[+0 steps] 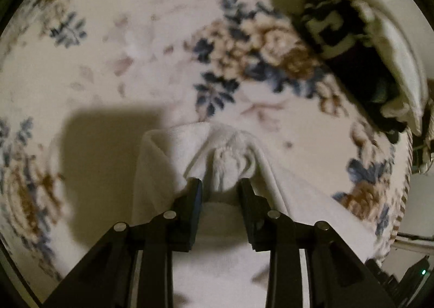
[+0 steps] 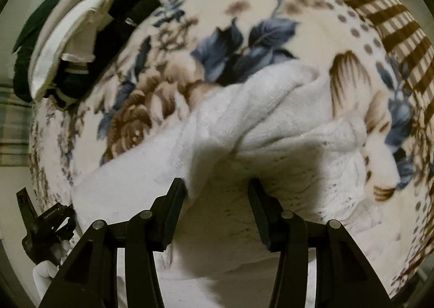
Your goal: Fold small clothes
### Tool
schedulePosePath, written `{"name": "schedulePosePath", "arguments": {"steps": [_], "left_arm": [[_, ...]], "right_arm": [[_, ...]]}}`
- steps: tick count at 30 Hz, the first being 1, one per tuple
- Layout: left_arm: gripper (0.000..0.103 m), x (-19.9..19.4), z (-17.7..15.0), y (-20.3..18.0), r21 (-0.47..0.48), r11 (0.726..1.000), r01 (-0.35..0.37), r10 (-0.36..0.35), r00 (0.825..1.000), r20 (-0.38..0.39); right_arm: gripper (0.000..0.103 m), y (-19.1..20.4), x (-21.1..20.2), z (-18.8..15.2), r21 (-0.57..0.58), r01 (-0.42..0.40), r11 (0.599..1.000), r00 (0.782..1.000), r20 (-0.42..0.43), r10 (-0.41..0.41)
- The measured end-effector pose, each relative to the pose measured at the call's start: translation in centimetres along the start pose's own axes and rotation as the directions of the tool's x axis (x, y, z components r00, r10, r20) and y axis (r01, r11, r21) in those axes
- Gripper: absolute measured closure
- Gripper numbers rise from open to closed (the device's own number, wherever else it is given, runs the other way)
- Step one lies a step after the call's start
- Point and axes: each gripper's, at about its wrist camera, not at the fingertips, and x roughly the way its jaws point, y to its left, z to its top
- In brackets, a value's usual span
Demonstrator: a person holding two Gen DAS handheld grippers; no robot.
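Observation:
A small white fleecy garment (image 1: 225,161) lies on a floral blanket (image 1: 135,50). In the left wrist view a bunched fold of it sits between the fingers of my left gripper (image 1: 220,186), whose jaws stand partly closed around the cloth. In the right wrist view the same white garment (image 2: 271,118) drapes in front of my right gripper (image 2: 217,188); its jaws stand wide apart, with an edge of cloth against the left finger (image 2: 176,199). The left gripper also shows at the lower left of the right wrist view (image 2: 46,226).
A pile of other clothes, black, white and dark green (image 1: 352,45), lies at the blanket's far edge; it also shows in the right wrist view (image 2: 89,23). A brown checked border (image 2: 393,23) runs along the blanket's right side.

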Motion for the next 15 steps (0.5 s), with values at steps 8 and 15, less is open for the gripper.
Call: {"name": "schedulePosePath", "arguments": {"steps": [8,15], "left_arm": [[0.007,-8.1,-13.2,1.6,0.201,0.978,0.049,-0.073,0.991,0.114],[0.007,-5.9,-25.5,6.9,0.154,0.988,0.0,0.003,1.0,-0.02]], "right_arm": [[0.024,-3.1,-7.8,-4.7,-0.009,-0.053,0.999,0.994,0.093,0.053],[0.016,-12.3,-10.5,-14.0,-0.003,0.049,0.999,0.998,0.034,-0.049]]}}
